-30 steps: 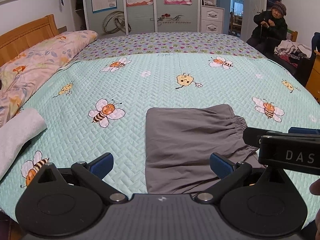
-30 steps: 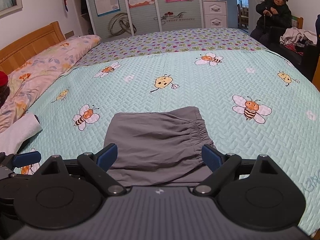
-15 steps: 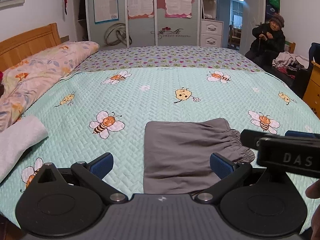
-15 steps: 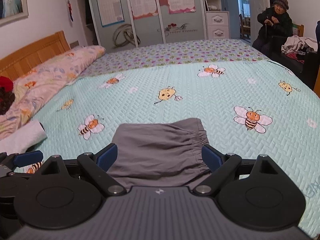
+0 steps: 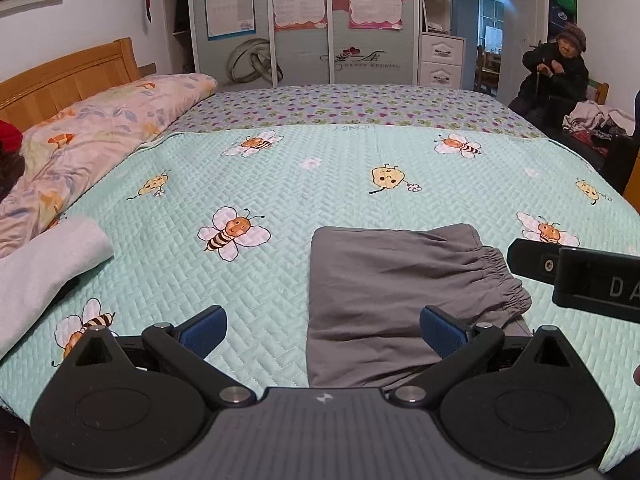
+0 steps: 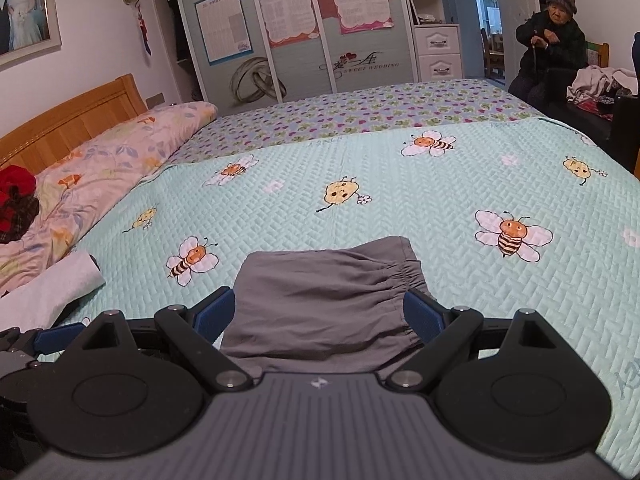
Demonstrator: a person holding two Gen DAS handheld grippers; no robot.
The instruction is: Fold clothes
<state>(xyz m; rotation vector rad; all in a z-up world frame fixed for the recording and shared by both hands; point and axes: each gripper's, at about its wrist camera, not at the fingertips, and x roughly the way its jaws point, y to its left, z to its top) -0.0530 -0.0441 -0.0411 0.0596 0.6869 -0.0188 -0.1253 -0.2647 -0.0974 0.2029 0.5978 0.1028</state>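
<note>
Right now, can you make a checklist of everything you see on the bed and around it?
Surface: bee-print bedspread lying smooth over the bed.
Job's things: grey shorts folded flat near the front edge, elastic waistband to the right.
Clutter: folded white cloth at left; floral quilt along the headboard; red item on it.
Grippers: left gripper open, empty; right gripper open, empty, fingers either side of the shorts.
Cables: nothing seen.
Surroundings: wardrobe, seated person, clothes pile.

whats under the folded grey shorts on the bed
The grey shorts lie flat on the bee-print quilt. Nothing else pokes out around their edges; whatever sits directly beneath, or between the folded layers, is covered.
</note>
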